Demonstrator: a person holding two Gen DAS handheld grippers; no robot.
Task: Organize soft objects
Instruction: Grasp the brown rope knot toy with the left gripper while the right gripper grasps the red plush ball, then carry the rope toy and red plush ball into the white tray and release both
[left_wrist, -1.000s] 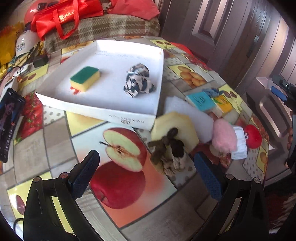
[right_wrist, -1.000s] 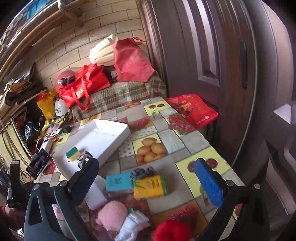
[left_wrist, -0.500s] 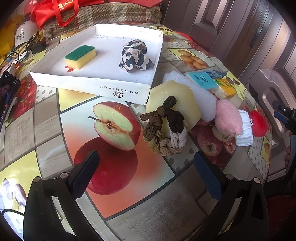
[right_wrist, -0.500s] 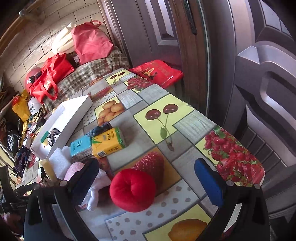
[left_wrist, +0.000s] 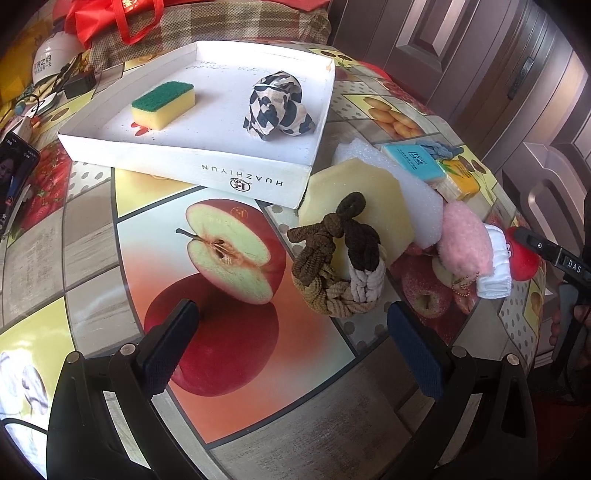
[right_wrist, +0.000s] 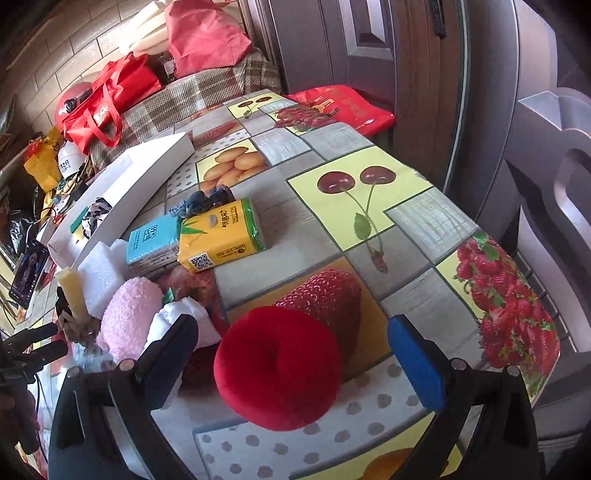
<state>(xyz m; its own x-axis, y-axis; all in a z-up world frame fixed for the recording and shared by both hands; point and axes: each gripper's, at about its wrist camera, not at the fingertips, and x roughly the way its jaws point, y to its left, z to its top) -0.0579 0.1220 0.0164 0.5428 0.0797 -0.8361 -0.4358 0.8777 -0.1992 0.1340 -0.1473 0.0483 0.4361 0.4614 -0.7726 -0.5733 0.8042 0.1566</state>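
The left hand-held gripper (left_wrist: 291, 334) is held low over the desk (left_wrist: 314, 424), its jaws spread wide with nothing between them. The right hand-held gripper (right_wrist: 293, 350) also has its jaws wide apart and grips nothing. In the left wrist view, the right hand (left_wrist: 570, 325) shows at the right edge, fingers wrapped round its handle.

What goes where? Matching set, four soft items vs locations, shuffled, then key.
1. green-topped yellow sponge
2. braided brown and cream rope ring
3. round red plush cushion
4. fluffy pink pouch

A. ahead of the open right gripper
B. in the white tray
C. against a folded white cloth
D. on the yellow foam piece, ahead of the open left gripper

Pairs: 1-B, 2-D, 3-A, 4-C
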